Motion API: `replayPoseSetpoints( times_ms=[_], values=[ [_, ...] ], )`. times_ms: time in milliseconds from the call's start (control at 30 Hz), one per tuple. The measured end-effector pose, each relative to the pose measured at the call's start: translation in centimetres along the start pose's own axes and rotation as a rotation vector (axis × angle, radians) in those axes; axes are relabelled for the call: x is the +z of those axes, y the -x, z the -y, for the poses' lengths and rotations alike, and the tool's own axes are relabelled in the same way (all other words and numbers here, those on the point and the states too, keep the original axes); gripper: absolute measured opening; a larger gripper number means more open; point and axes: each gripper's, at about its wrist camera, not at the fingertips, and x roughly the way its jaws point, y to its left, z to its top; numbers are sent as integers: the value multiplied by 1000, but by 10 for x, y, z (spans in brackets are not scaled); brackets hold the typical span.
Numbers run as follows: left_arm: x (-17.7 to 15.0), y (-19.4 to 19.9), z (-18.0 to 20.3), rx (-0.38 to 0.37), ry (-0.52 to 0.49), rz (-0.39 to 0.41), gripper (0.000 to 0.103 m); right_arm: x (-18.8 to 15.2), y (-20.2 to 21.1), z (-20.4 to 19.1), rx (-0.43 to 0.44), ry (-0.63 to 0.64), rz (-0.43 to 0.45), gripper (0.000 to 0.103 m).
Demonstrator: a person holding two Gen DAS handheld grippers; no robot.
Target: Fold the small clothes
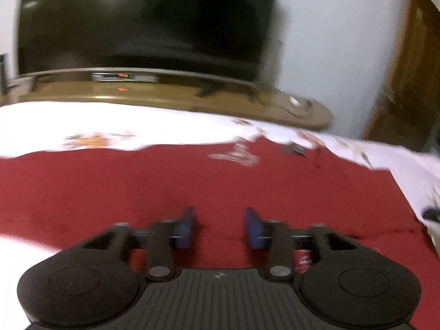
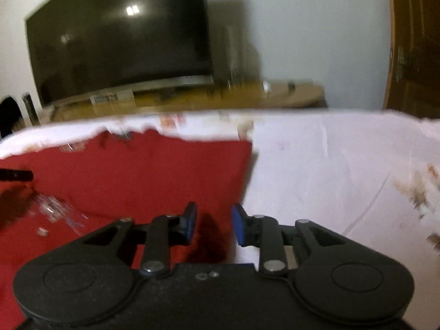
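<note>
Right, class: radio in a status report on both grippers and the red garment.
Left gripper open, empty, above red garment. Right gripper open, empty, over garment's right edge. Garment flat on white sheet. Nothing in the way.

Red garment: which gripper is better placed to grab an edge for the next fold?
Probably right. The right gripper hangs open at the garment's side edge; the left gripper, also open, sits over mid-cloth.

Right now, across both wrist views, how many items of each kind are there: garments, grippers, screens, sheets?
Red garment: 1
White patterned sheet: 1
Grippers: 2, left gripper and right gripper, both open with nothing between the pads
Dark screen: 1
Total: 5
</note>
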Motion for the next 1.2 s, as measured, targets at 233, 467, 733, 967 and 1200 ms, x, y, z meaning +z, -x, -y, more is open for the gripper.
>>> replayPoseSetpoints(
  times_ms=[233,467,733,967,1200],
  values=[
    [-28,74,-140,155,348,86,77,-29,27,13,-36,-139,-63,30],
    [-54,116,-297,186,816,191,66,-51,49,8,-101,-303,-100,34],
    [-46,95,-376,156,980,217,47,-40,67,-37,-123,-297,-81,35],
    [-31,73,-391,190,937,174,6,-28,82,-74,-140,-242,-60,35],
    [28,63,-323,-24,795,287,4,-25,92,-79,-149,-245,-45,35]
  ],
)
